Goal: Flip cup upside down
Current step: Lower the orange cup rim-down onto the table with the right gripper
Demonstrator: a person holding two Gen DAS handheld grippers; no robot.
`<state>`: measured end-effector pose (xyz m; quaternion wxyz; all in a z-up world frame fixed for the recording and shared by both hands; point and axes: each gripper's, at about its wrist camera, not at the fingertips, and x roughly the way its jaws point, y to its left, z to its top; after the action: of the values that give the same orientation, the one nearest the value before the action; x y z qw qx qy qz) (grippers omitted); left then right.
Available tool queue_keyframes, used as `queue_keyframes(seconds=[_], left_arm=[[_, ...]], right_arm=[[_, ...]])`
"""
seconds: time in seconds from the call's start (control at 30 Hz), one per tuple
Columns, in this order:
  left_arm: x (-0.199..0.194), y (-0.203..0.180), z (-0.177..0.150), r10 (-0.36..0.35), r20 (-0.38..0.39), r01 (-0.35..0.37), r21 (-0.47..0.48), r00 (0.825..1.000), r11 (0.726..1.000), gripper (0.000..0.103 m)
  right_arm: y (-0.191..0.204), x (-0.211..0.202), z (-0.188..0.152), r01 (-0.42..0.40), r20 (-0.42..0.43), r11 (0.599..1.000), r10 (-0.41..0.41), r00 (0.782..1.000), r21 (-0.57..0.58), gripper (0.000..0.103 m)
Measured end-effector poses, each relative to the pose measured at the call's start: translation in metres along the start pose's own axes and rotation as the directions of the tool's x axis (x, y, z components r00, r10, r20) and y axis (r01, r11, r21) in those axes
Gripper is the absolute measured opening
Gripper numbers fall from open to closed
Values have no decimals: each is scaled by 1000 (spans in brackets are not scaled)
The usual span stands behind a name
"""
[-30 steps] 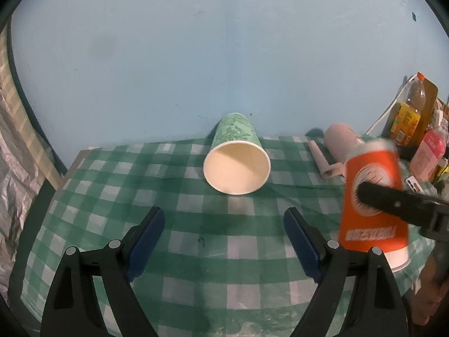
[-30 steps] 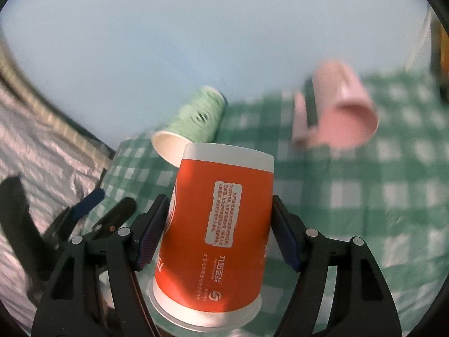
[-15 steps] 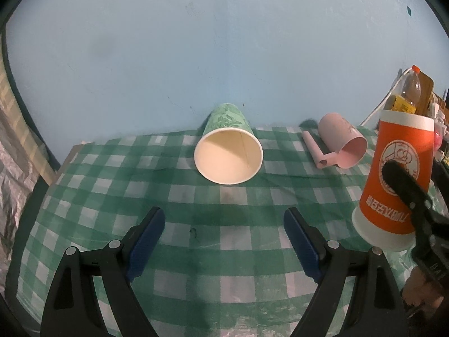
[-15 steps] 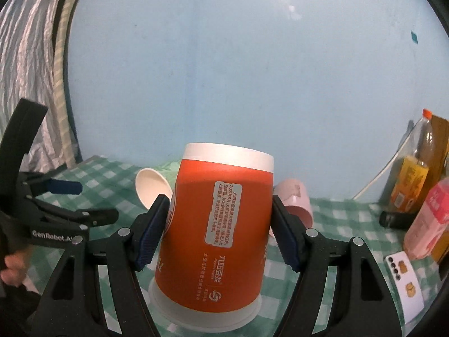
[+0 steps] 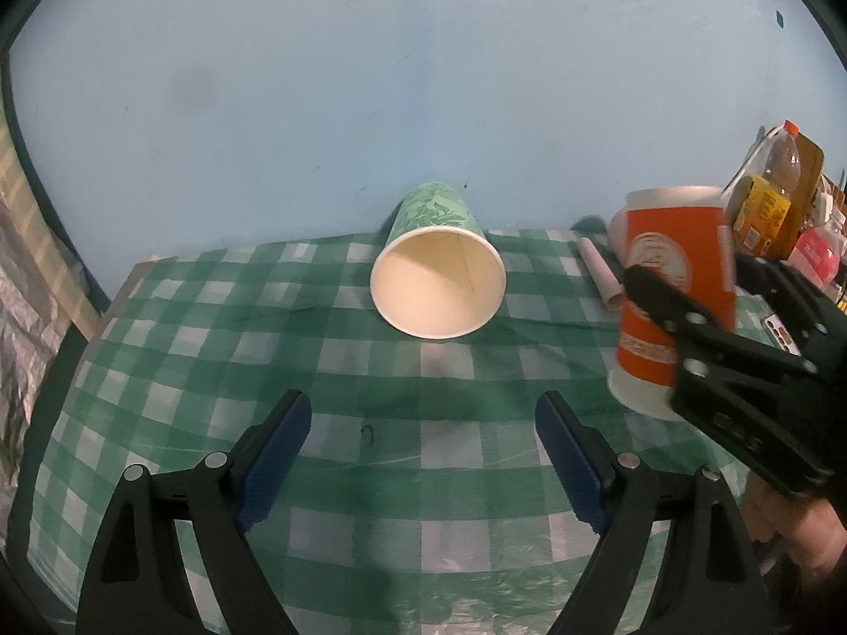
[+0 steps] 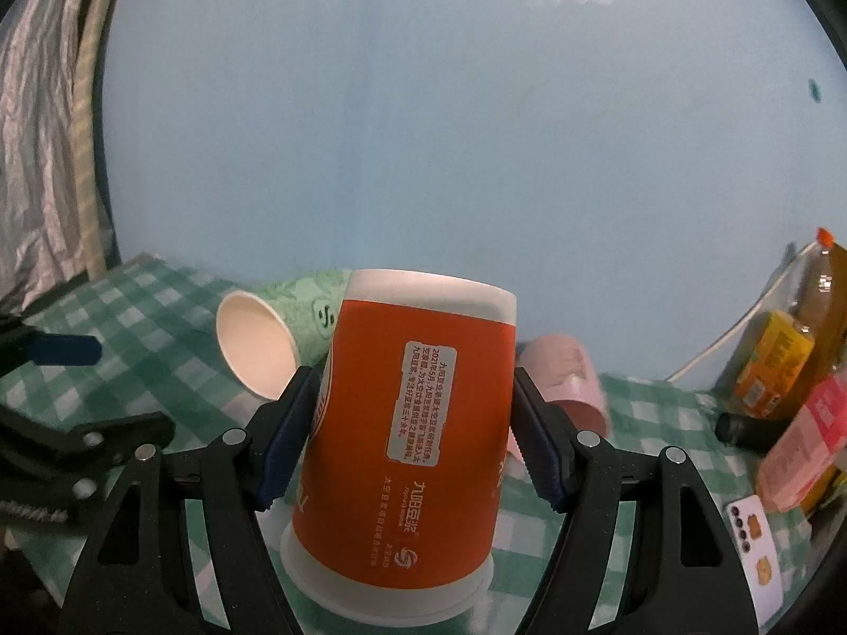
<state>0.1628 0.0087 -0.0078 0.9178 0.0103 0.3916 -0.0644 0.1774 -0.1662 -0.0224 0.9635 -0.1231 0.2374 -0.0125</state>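
Right tongs (image 6: 410, 436) clench the orange cup (image 6: 407, 423), mouth downward, long axis nearly upright, rim apparently just above the bench (image 5: 212, 328). Left tongs (image 5: 423, 455), released and empty, face the green cup (image 5: 437, 275) lying sideways.

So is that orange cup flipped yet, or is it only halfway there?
The turning looks done: the orange cup is upside down, wide rim at the bottom, closed base on top. In hand: the right gripper is shut on its sides. Left: whether the rim sits on the checked tablecloth I cannot tell, and the fingers must open. The left gripper is open and empty; the green cup lies on its side.
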Motion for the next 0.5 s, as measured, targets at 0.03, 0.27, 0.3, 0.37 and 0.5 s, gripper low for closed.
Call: queue_keyframes(seconds=[0.03, 0.27, 0.3, 0.37, 0.5], left_arm=[[0, 1, 0, 1, 0, -1, -3, 1000, 1000, 88], [2, -1, -2, -4, -11, 4, 3, 1000, 1000, 88], [2, -1, -3, -5, -12, 5, 4, 1000, 1000, 88], [2, -2, -3, -6, -13, 6, 5, 1000, 1000, 88], [0, -3, -4, -8, -8, 8, 6, 1000, 1000, 88]], right_arm=[[1, 5, 0, 3, -13, 1000, -3, 1000, -1, 72], [3, 19, -11, 7, -62, 1000, -7, 998, 1, 72], [3, 17, -14, 4, -61, 1000, -4, 998, -3, 72], [3, 13, -16, -1, -60, 1000, 0, 998, -8, 72], [1, 7, -25, -37, -119, 999, 38, 992, 13, 72]])
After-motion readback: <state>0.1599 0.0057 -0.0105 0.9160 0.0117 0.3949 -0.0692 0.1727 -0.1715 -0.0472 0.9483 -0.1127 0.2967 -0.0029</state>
